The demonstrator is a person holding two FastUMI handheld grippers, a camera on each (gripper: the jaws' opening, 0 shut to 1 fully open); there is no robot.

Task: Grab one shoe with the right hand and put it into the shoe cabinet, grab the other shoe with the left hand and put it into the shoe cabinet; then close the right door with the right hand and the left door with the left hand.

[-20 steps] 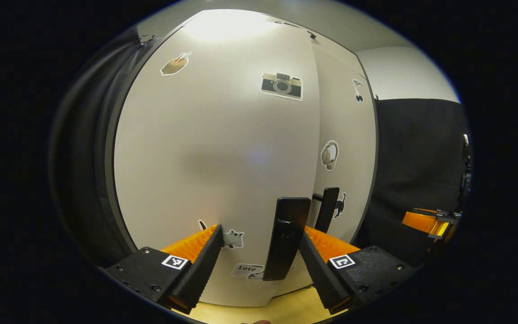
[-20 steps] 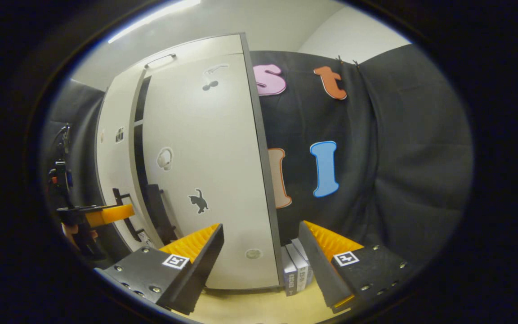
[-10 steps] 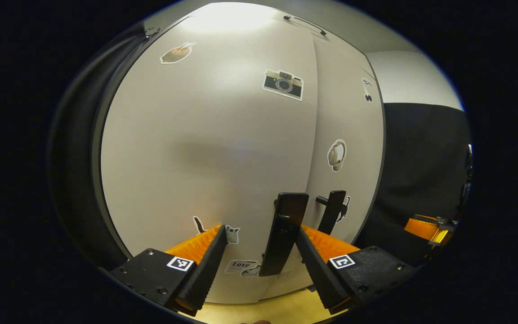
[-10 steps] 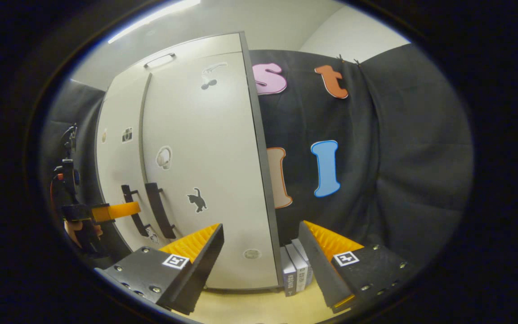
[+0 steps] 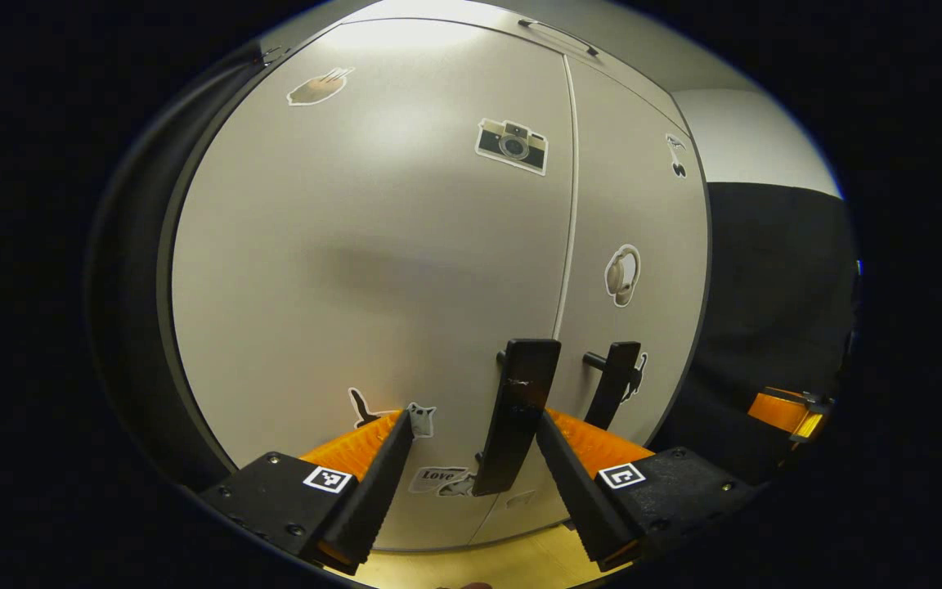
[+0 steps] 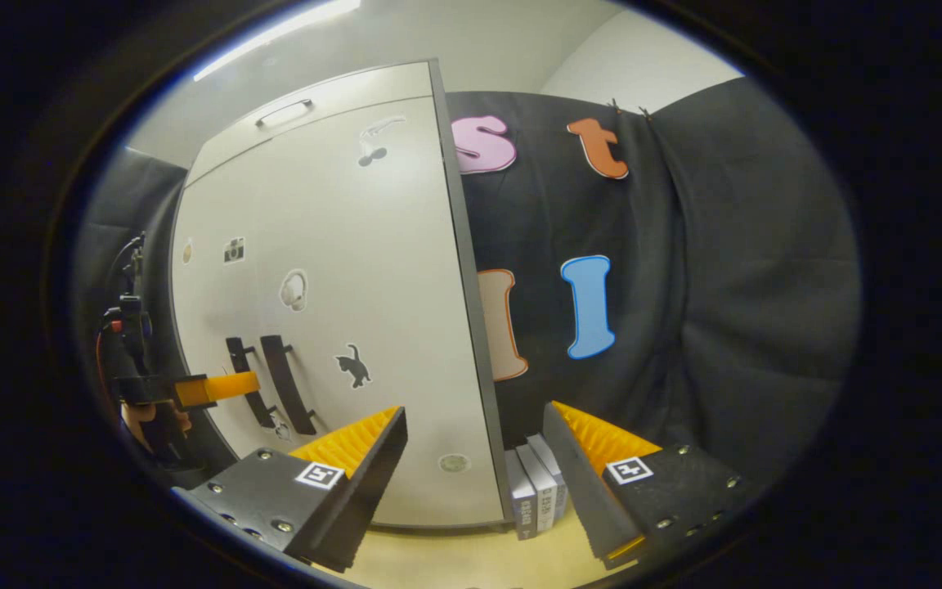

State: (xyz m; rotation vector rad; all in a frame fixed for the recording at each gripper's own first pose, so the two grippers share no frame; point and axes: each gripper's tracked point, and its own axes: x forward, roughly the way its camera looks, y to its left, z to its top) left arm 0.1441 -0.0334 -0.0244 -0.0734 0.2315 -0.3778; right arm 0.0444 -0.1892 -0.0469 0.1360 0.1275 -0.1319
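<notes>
Ahead of left gripper [image 5: 471,466], left gripper view: cabinet [image 5: 356,245], both doors flush. Fingers spread, grasping nothing; left door handle [image 5: 516,417] between them, just beside right finger, contact unclear. Right door handle [image 5: 614,384] further right.

Right gripper view: right gripper [image 6: 475,466] released, empty. Right door [image 6: 356,286] ahead-left. Books [image 6: 536,491] between fingers, on floor beside cabinet. Left gripper far left at handles.

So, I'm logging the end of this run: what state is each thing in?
Left door: closed, flush with the right one.
Right door: closed.
Left door handle: between the open fingers, not clamped.
Left claw: open.
Right claw: open, holding nothing.
Books: upright beside the cabinet.
</notes>
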